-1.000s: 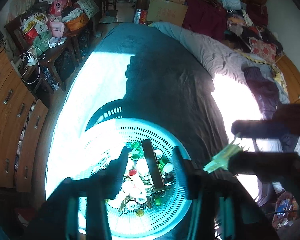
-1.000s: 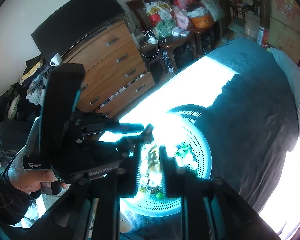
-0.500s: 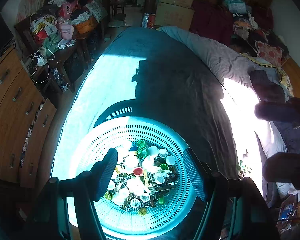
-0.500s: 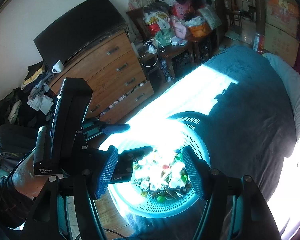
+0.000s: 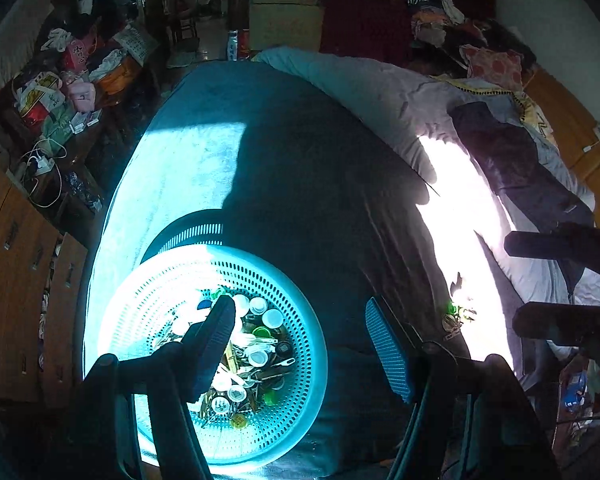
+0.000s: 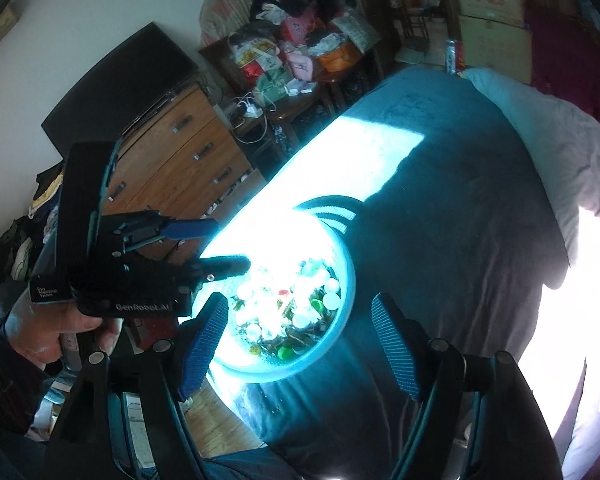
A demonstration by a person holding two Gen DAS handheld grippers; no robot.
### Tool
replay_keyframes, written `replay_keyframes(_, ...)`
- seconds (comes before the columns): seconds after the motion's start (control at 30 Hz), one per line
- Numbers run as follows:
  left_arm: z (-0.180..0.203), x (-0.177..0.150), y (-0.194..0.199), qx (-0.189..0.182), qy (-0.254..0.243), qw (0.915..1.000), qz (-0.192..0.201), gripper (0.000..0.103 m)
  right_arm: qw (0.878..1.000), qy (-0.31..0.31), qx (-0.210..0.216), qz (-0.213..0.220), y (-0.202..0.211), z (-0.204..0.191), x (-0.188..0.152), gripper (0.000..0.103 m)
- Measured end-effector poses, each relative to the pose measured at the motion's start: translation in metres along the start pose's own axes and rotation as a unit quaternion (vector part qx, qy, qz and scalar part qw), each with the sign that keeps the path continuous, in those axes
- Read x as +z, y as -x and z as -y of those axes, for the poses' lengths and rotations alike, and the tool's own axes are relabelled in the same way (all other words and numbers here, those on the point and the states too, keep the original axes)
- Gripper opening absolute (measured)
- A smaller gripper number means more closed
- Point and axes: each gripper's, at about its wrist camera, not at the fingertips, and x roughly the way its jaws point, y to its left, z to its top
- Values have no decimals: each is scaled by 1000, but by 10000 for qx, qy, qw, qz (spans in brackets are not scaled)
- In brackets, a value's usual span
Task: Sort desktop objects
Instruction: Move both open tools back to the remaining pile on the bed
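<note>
A round teal perforated basket (image 5: 300, 396) sits near the bed's front edge, holding many bottle caps (image 5: 260, 352), clips and small sticks. It shows in the right wrist view (image 6: 346, 276) too. My left gripper (image 5: 300, 316) is open and empty above the basket's right side. Its fingers (image 6: 220, 266) also show at the left of the right wrist view. My right gripper (image 6: 300, 320) is open and empty above the basket. Its fingers (image 5: 540, 244) show at the right edge of the left wrist view, over a small pile of sorted bits (image 5: 456, 312) on the sunlit bed.
The basket rests on a dark teal blanket (image 5: 320, 184). A crumpled quilt (image 5: 380, 96) lies to the right. A wooden dresser (image 6: 180, 160) with a dark TV stands left of the bed, beside a cluttered side table (image 6: 292, 68).
Both grippers have opened wide and risen from the basket. The right gripper let go of a yellow-green item to the right of the basket; the left let go of a dark strip.
</note>
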Motion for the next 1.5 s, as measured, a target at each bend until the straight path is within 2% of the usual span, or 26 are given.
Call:
replay_keyframes(0.23,80,5,-28,-476,-272,9981,-276,69,9925,-1209,-105,-166,32,86,-81,79)
replay_keyframes(0.37,118,4,-49,-726,-320,9958,-466,69,9856,-1638,-309,-290,53,125,-126,79)
replay_keyframes(0.57,157,11,-63,-1076,-317,9926,-468,69,9681,-2379,-509,-595,77,177,-183,79)
replay_keyframes(0.67,162,13,-67,-1142,-308,9920,-448,69,9597,-2698,-449,-647,84,193,-197,79)
replay_keyframes(0.83,157,10,-89,-1039,-346,9921,-620,69,9588,-2741,-486,-570,86,198,-198,80)
replay_keyframes(1.03,165,-24,-146,-888,-710,9896,-880,69,9565,-2840,-424,-524,75,208,-219,80)
replay_keyframes(1.17,194,-60,-189,-1165,-1126,9817,-1005,69,9509,-2997,-332,-696,56,220,-248,80)
replay_keyframes(1.33,252,-94,-232,-1575,-1541,9684,-1167,69,9431,-3206,-335,-814,49,236,-285,80)
replay_keyframes(1.5,302,-98,-263,-1776,-1447,9666,-1147,69,9343,-3433,-406,-867,51,255,-318,80)
